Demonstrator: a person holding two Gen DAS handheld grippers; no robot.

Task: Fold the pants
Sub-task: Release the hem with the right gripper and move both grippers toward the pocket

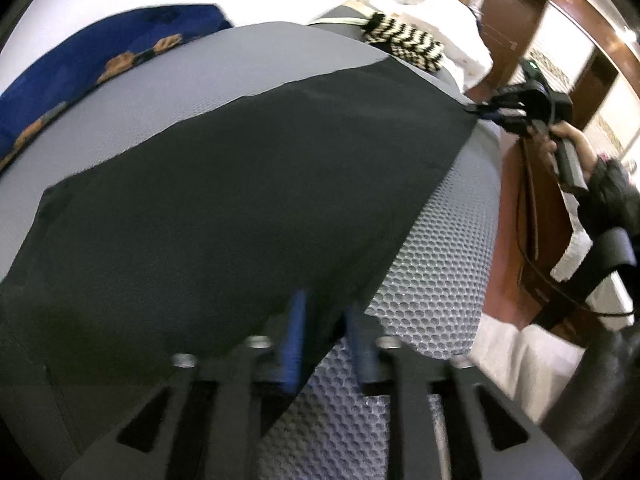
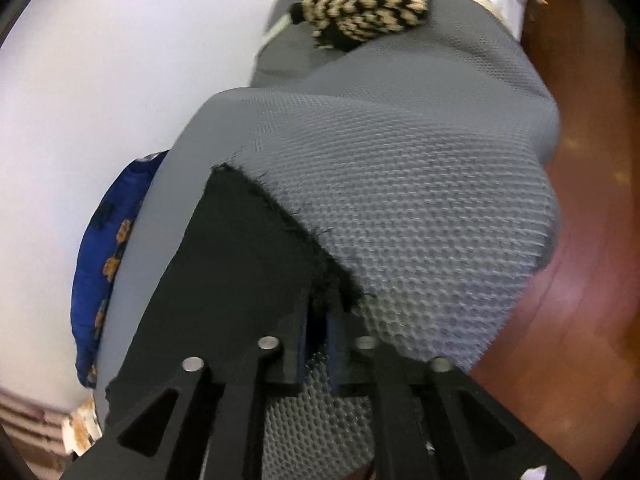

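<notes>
The dark grey pants [image 1: 224, 184] lie spread across a grey mesh mat [image 1: 432, 264]. My left gripper [image 1: 326, 320] is at the pants' near edge, its blue fingers closed on the cloth edge. My right gripper [image 1: 486, 111] shows in the left wrist view pinching the far right corner of the pants. In the right wrist view the right gripper [image 2: 320, 320] is shut on the frayed edge of the pants [image 2: 248, 256], which drape over its left finger.
A black-and-cream striped knit piece [image 2: 360, 4] lies at the far end of the mat [image 2: 420, 184]. Blue patterned fabric [image 1: 92, 68] lies by the white wall. White cloth [image 1: 440, 20] is piled behind. Brown wooden floor [image 2: 592, 280] borders the mat.
</notes>
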